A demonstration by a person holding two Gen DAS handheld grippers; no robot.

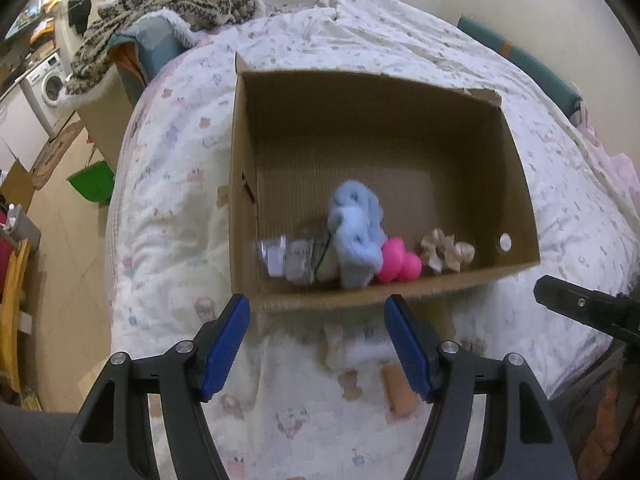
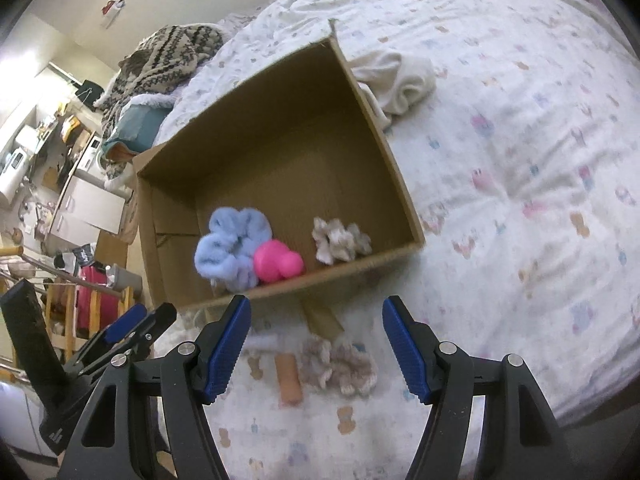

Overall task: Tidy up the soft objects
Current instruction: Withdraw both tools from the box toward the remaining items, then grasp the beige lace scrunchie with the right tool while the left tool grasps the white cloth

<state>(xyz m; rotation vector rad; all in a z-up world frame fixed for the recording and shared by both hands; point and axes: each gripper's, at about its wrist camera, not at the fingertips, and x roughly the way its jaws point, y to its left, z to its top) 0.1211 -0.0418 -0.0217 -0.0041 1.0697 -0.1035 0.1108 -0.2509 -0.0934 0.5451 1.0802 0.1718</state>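
Observation:
An open cardboard box (image 1: 516, 168) (image 2: 384, 148) lies on the bed. Inside it, by the near wall, are a fluffy light-blue scrunchie (image 1: 354, 228) (image 2: 230, 242), a pink rubber toy (image 1: 398, 262) (image 2: 278, 260) and a beige scrunchie (image 1: 446, 254) (image 2: 340, 240). On the quilt in front of the box lie another beige crocheted scrunchie (image 2: 340, 366) and a small tan cylinder (image 2: 289, 378) (image 1: 400, 394). My left gripper (image 1: 316, 344) hovers open and empty before the box. My right gripper (image 2: 316, 346) is open above the loose scrunchie and touches nothing.
A cream cloth (image 2: 400, 80) is bunched beside the box's far right wall. Small grey and white packets (image 1: 290, 260) sit in the box's left corner. A patterned knit blanket (image 1: 172, 4) hangs at the bed's far left. Floor clutter and a green basket (image 1: 92, 180) lie left of the bed.

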